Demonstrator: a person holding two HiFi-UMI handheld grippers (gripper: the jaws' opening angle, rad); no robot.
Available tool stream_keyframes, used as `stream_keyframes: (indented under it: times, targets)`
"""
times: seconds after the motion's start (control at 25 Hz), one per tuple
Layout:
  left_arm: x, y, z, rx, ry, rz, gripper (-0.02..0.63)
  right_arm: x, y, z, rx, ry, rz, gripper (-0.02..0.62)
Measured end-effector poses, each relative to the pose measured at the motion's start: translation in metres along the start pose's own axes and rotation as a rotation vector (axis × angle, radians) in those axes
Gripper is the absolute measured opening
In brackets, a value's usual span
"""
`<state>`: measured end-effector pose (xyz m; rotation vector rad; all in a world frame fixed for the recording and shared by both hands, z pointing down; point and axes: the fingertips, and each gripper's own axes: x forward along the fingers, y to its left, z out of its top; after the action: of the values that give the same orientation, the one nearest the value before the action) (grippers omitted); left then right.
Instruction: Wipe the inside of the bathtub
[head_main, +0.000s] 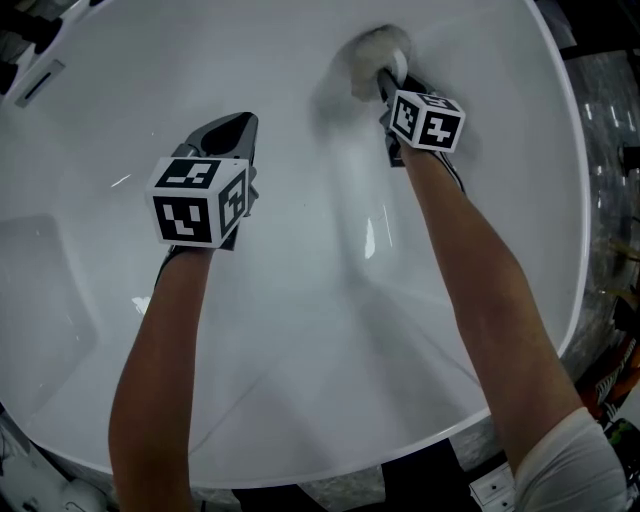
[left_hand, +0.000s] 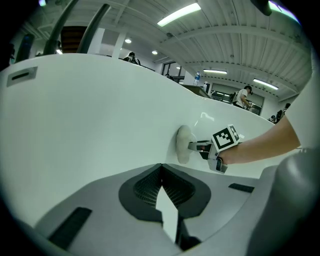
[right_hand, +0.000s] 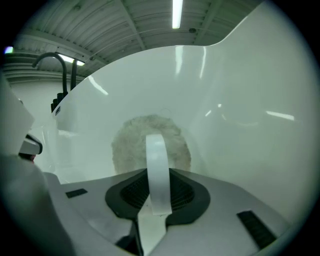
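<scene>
The white bathtub (head_main: 300, 330) fills the head view. A round fluffy white wiping pad (head_main: 372, 52) lies flat against the far inner wall. My right gripper (head_main: 386, 78) is shut on the pad's white strap (right_hand: 156, 165), and in the right gripper view the pad (right_hand: 131, 142) shows just behind the jaws. My left gripper (head_main: 232, 132) hovers over the tub's left inner side, jaws shut with nothing between them. In the left gripper view (left_hand: 161, 167) I see the pad (left_hand: 183, 144) and the right gripper (left_hand: 196, 146) against the tub wall to the right.
A dark overflow slot (head_main: 40, 85) sits on the tub's far left wall. A black curved faucet (right_hand: 54, 62) rises beyond the rim. The tub's rim (head_main: 578, 200) runs down the right, with speckled floor past it. People stand far off in the hall (left_hand: 245, 95).
</scene>
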<state>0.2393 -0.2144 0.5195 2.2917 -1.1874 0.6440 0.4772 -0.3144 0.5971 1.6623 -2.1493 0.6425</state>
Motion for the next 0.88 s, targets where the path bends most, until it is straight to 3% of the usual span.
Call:
stream_keyframes:
  times: [0.28,0.56,0.88]
  targets:
    - [0.004,0.01,-0.026,-0.017,0.016,-0.008,0.009,0.014,-0.002,-0.038,0.191,-0.04,-0.068,0.083]
    - [-0.004,0.037,-0.053,-0.051,0.037,0.021,0.009,0.028,0.013,-0.061,0.052,0.086,-0.03,0.083]
    - [-0.019,0.055,-0.053,-0.052,0.032,0.033,0.009,0.028,0.018,-0.064,0.142,0.085,-0.074,0.083]
